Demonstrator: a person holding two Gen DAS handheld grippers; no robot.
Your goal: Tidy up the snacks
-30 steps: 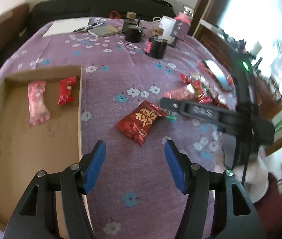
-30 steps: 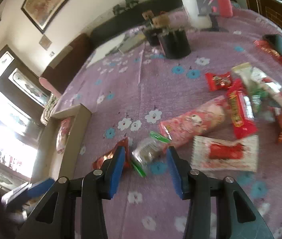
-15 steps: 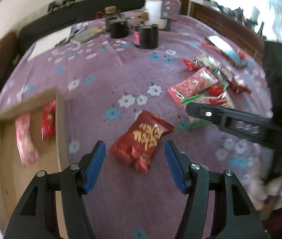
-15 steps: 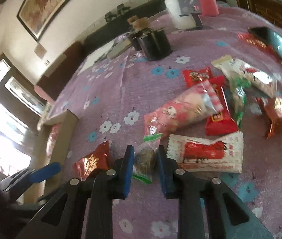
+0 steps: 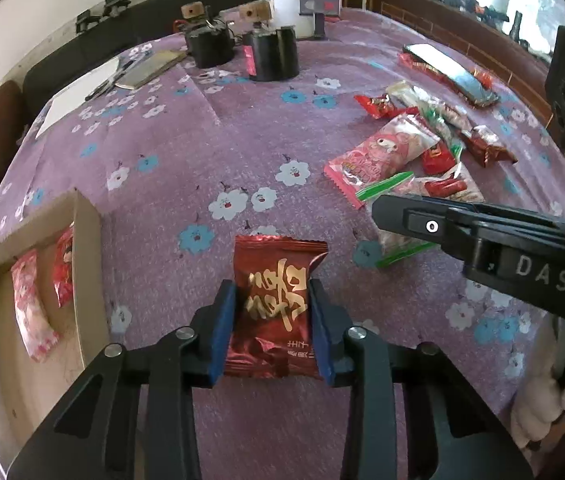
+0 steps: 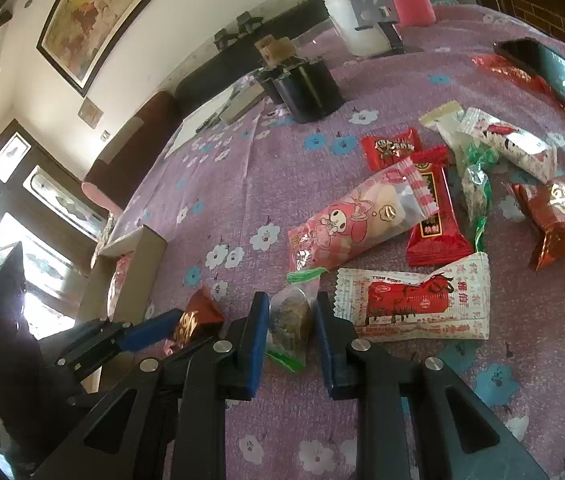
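In the left wrist view the left gripper [image 5: 272,316] pinches a red snack packet [image 5: 276,300] over the purple bench [image 5: 202,152] beside the cardboard box [image 5: 86,264], while the right wrist view shows the right gripper [image 6: 291,334] clamping a green-edged clear packet [image 6: 292,320] near the snack pile.

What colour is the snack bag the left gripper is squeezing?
The snack bag is shiny red with gold writing, clearest in the left wrist view.

Bright window [image 6: 22,248] glare blows out edges; fisheye bends the sharp, daylit scene
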